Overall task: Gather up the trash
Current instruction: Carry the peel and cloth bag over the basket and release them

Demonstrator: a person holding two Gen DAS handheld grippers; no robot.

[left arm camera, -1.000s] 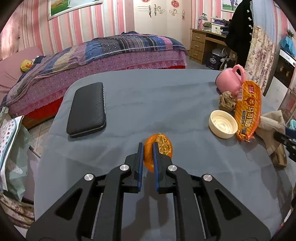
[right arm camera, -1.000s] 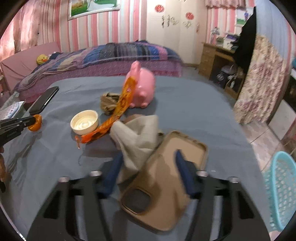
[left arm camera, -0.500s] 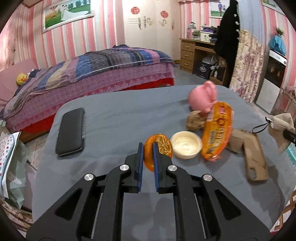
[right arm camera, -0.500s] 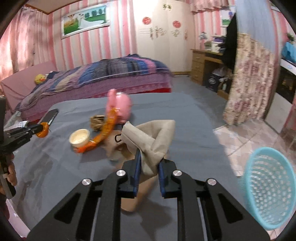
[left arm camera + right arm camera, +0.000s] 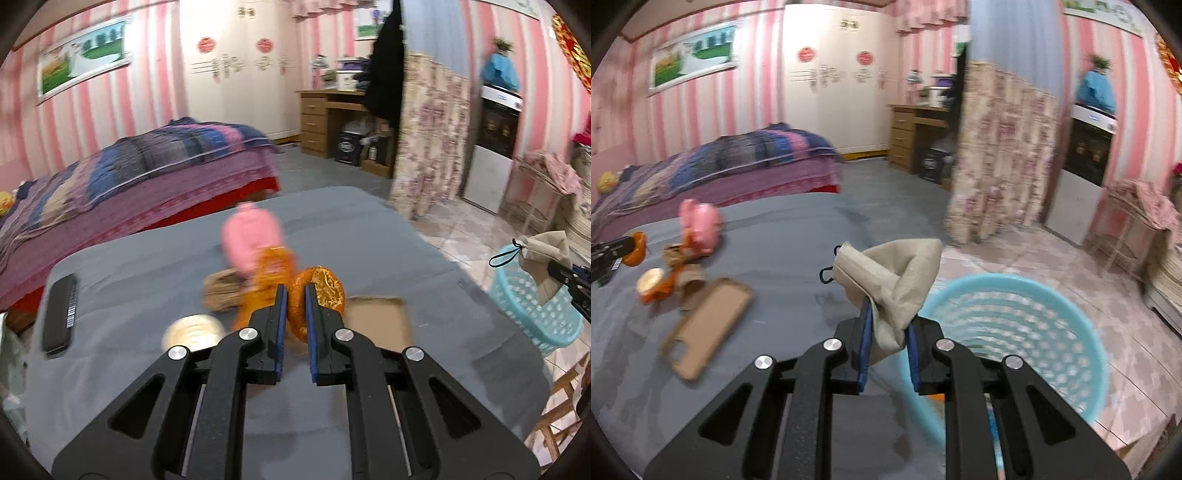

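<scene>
My left gripper (image 5: 295,295) is shut on a piece of orange peel (image 5: 325,291), carried above the grey table (image 5: 147,266). My right gripper (image 5: 888,314) is shut on a beige cloth pouch (image 5: 894,280) with a black cord, held near the table's right edge beside a light blue basket (image 5: 1015,321) on the floor. From the left wrist view the pouch (image 5: 543,258) hangs over the basket (image 5: 535,310). On the table lie an orange snack wrapper (image 5: 269,280), a crumpled brown paper (image 5: 221,291) and a cream lid (image 5: 192,330).
A pink piggy bank (image 5: 251,236), a tan phone case (image 5: 705,325) and a black case (image 5: 59,314) also sit on the table. A bed (image 5: 129,177) stands behind it. A floral curtain (image 5: 997,155), a wooden desk (image 5: 325,118) and tiled floor lie to the right.
Both hands swung right. The right gripper shut on the pouch, lifted it off the phone case and carried it to the basket. The left gripper kept hold of the peel.
</scene>
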